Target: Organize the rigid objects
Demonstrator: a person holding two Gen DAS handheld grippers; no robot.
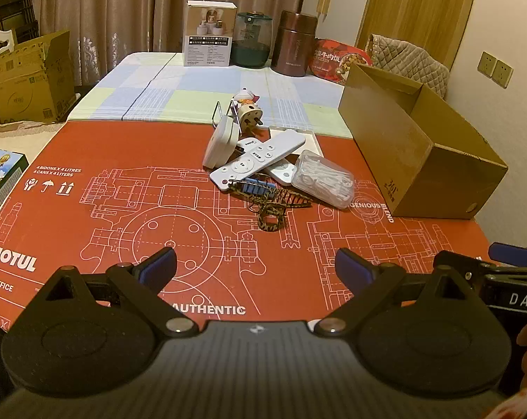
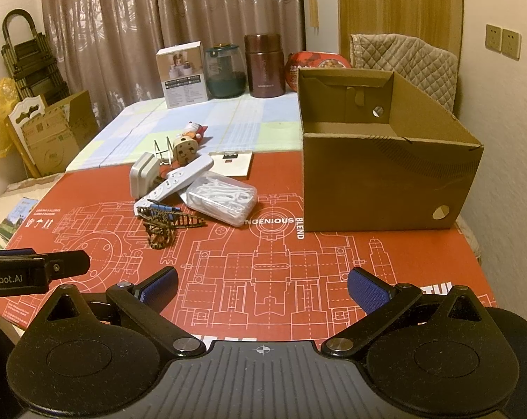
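Ahead of my left claw (image 1: pixel 256 269) and right claw (image 2: pixel 261 288), both spread wide and empty, the clutter pile (image 1: pixel 263 171) lies heaped beside the open cardboard box (image 2: pixel 385 174), evidently its destination.

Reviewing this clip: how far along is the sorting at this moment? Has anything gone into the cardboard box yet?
Nothing looks done: the cardboard box shows only bare floor where visible. Nothing is in hand either; the left hand-held gripper and right hand-held gripper are both open over the red mat. Left to do: the whole pile, including the white remote, clear plastic case and leopard-print hair clip.
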